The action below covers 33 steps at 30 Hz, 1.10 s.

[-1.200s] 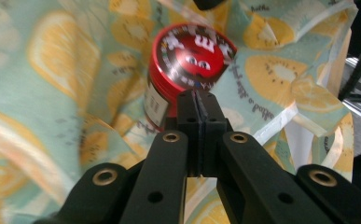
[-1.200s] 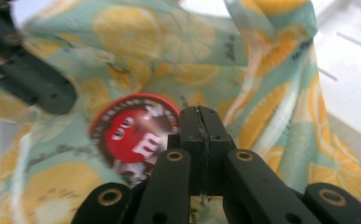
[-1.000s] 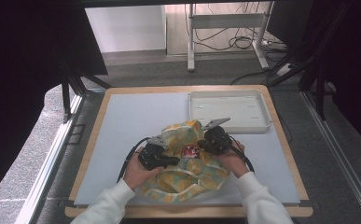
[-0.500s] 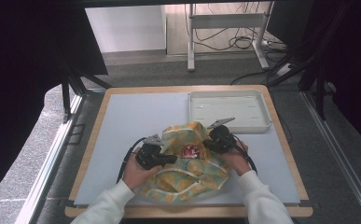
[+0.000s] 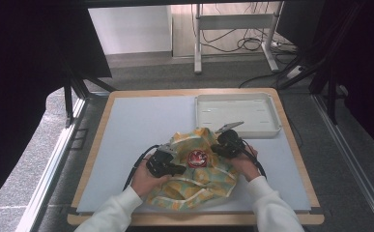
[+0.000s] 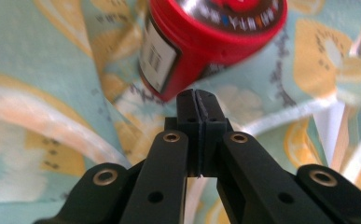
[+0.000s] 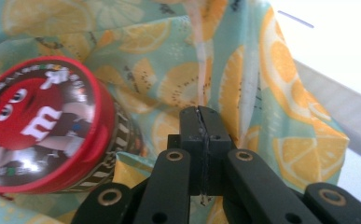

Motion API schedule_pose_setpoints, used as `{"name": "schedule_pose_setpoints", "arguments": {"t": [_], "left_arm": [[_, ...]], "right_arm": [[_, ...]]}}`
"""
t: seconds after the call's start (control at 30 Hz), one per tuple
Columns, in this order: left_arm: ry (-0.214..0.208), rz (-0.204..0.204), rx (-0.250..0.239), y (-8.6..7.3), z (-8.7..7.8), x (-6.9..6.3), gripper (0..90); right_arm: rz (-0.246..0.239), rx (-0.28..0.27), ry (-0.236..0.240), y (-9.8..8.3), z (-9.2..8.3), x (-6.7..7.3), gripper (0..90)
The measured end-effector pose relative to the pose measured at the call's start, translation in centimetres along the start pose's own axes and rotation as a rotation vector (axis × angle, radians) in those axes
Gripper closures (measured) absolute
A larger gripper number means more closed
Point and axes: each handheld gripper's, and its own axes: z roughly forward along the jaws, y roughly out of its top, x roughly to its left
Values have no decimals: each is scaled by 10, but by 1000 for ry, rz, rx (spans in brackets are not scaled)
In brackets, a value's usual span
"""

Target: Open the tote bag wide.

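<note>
A cloth printed with citrus slices lies crumpled at the front middle of the table. On it lies a can with a red lid, tipped on its side. My left gripper is at the can's left with its jaws shut. In the left gripper view its tips sit just before the can, over the cloth; no cloth shows between them. My right gripper is at the can's right. Its shut jaws pinch a raised fold of the cloth, beside the can.
A shallow white tray stands at the back right of the pale mat, just beyond the cloth; its edge shows in the right gripper view. The mat lies on a wooden board with raised edges. Cables trail from both grippers.
</note>
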Motion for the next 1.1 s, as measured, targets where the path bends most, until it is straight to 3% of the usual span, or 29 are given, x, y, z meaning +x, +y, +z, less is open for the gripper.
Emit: {"name": "schedule_pose_setpoints", "arguments": {"t": [0.13, 0.5, 0.73, 0.83, 1.03, 1.1], "left_arm": [[-22, -3, 30, -8, 3, 0, 900], [-63, -7, 55, -21, 5, 1, 900], [-72, -18, 43, -23, 1, 4, 900], [-72, -10, 8, -19, -9, -2, 900], [-71, 62, -69, 5, -31, -25, 900], [-75, 58, -83, 11, -32, -27, 900]], "right_arm": [[31, 17, -3, -1, 5, -9, 886], [126, 31, -29, -4, 16, -31, 886], [132, 37, -28, -7, 25, -32, 885], [110, 4, -20, -5, 17, -26, 886], [60, -100, 2, -3, -23, -7, 885], [50, -121, 12, -7, -33, -1, 885]]}}
